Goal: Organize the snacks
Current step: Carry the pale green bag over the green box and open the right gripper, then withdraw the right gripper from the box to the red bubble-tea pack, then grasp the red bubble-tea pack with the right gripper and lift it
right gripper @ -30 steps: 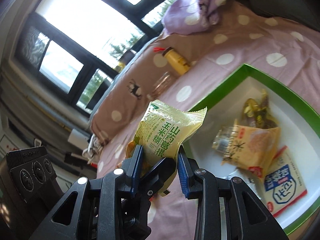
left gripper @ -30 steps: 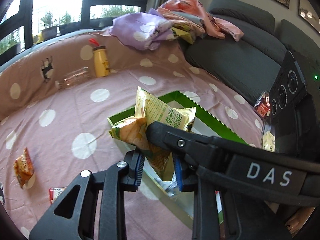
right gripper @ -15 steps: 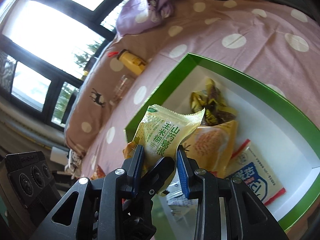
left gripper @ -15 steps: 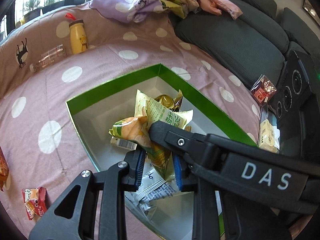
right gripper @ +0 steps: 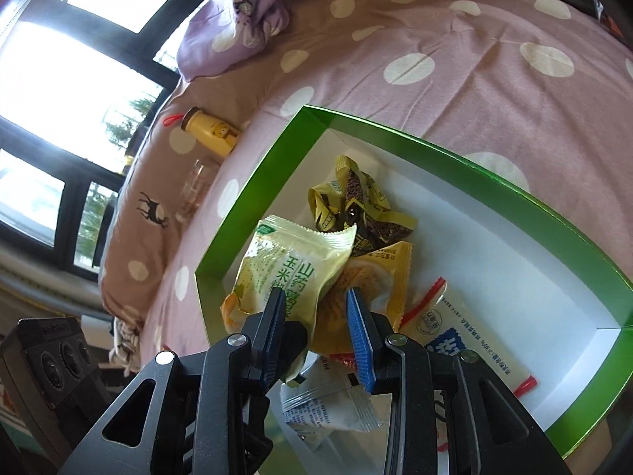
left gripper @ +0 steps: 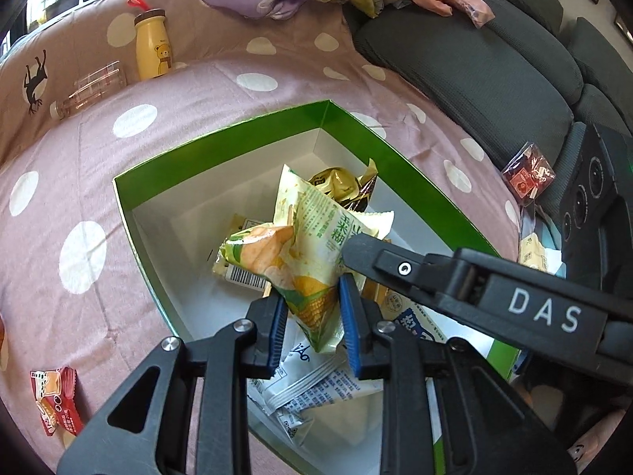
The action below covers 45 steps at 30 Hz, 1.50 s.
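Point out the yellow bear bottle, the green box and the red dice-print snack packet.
yellow bear bottle (left gripper: 153, 52): left wrist view, its body.
green box (left gripper: 221, 146): left wrist view, far inner wall.
red dice-print snack packet (left gripper: 55, 399): left wrist view, its front.

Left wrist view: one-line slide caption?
Both grippers hold one corn snack packet over the green box of snacks.

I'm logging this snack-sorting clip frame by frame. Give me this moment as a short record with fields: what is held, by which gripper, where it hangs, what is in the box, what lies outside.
held item: yellow-green corn snack packet
left gripper: shut on the packet's lower end
right gripper: shut on the same packet
position: packet above the green box, over its white inside
in box: gold wrapped candies, orange packet, white-and-blue packets
outside box: red snack packet, yellow bottle, lying clear bottle on the dotted pink sheet
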Motion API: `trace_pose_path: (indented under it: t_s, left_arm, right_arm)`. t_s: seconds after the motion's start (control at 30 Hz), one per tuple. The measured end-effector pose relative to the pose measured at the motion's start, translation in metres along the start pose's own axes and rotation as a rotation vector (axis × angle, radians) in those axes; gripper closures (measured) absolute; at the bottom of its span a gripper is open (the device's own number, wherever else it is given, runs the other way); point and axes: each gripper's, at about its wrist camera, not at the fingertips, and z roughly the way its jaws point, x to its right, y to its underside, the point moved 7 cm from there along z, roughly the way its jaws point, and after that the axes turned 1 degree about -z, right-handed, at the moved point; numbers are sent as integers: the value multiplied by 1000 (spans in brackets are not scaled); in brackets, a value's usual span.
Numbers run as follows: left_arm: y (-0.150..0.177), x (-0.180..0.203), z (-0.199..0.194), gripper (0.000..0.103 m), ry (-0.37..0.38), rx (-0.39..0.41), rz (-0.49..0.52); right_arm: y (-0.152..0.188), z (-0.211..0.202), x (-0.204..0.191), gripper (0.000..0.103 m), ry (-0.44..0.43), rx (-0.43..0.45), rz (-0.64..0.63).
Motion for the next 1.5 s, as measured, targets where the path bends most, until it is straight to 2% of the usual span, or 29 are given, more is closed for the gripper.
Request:
trace_pose_path:
  t_s: [0.17, 0.23, 0.3, 0.33, 0.37, 0.43, 0.5, 0.67, 0.73, 0.8, 0.9, 1.03, 1.2, 1.37, 1.5]
  left_arm:
    - [1, -3, -10, 76, -14, 25, 6]
    - [1, -6, -17, 70, -14, 38, 3]
    - [0, -10, -27, 52, -14, 64, -5]
    - [-1, -12, -33, 48, -17, 83, -9]
    - [-2, -15, -41, 43, -18, 104, -11]
    - [-3, -21, -54, 38, -19, 137, -18]
    - [-2, -31, -67, 28, -27, 157, -26]
    - [5, -68, -100, 24, -99, 204, -63]
    - [11, -85, -110, 17, -123, 212, -89]
    - [18, -106, -122, 9, -159, 227, -128]
    - [34, -137, -134, 7, -216, 239, -180]
    - [61, -178, -140, 6, -290, 221, -260]
    - [87, -214, -130, 6, -272, 182, -354]
    - [102, -226, -119, 6, -226, 137, -398]
    - [109, -227, -110, 6, -204, 104, -408]
  right_arm:
    - [-1, -5, -1, 68, 12, 22, -4]
    - [-2, -10, -4, 68, 11, 47, -19]
    - [-4, -15, -8, 68, 9, 71, -35]
    - [-4, -18, -10, 67, 5, 83, -40]
    - [-5, -20, -13, 63, 0, 93, -44]
    - [-5, -23, -17, 54, -5, 107, -56]
    - [-4, -26, -24, 45, -8, 124, -77]
    - [-1, -45, -54, 26, -51, 232, -150]
    - [4, -47, -70, 22, -101, 237, -180]
    - [14, -44, -88, 17, -148, 218, -218]
    - [30, -32, -113, 17, -166, 177, -280]
    - [54, -11, -140, 17, -139, 129, -371]
    - [88, 22, -166, 17, -103, 37, -480]
    - [114, 57, -175, 17, -66, -62, -539]
    - [130, 80, -172, 17, -51, -147, -534]
